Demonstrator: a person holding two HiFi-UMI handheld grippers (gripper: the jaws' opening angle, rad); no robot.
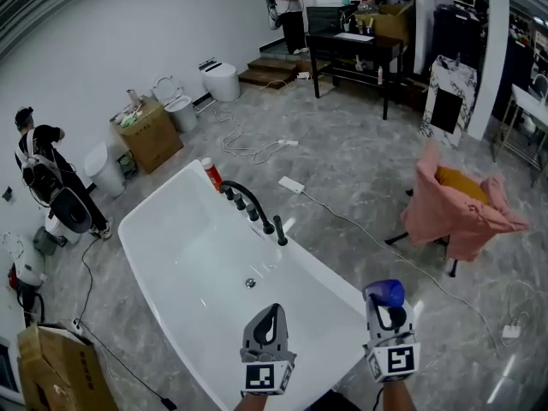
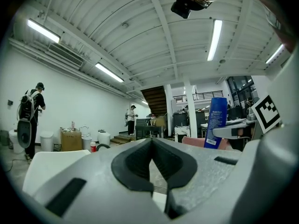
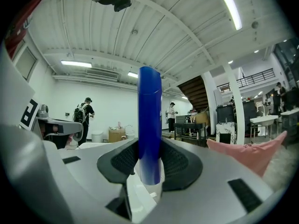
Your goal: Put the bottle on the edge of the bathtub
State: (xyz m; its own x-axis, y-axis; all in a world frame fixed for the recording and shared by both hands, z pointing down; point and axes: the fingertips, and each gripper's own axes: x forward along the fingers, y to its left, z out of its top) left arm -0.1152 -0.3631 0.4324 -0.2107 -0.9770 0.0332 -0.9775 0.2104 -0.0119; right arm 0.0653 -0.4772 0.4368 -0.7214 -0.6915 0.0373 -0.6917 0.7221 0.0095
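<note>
Right gripper [image 1: 391,317] is clamped on the blue bottle [image 1: 384,292], held upright. The bathtub rim [image 1: 330,274] lies just ahead and to its left. Keep the bottle vertical and let go only when the base sits flat. Left gripper [image 1: 269,322] is closed, empty.

1. Grey marble-look floor [image 1: 368,165], cables [image 1: 248,148] across it.
2. Plain white wall [image 1: 94,50]; toilets [image 1: 223,81] and a cardboard box [image 1: 150,135] along it.
3. Black desk [image 1: 355,45] at far end, wooden steps [image 1: 267,71] beside it.
4. Pink-draped chair [image 1: 458,208] on open floor.
5. Ribbed white ceiling [image 2: 140,31], strip lights [image 2: 215,38] on.
</note>
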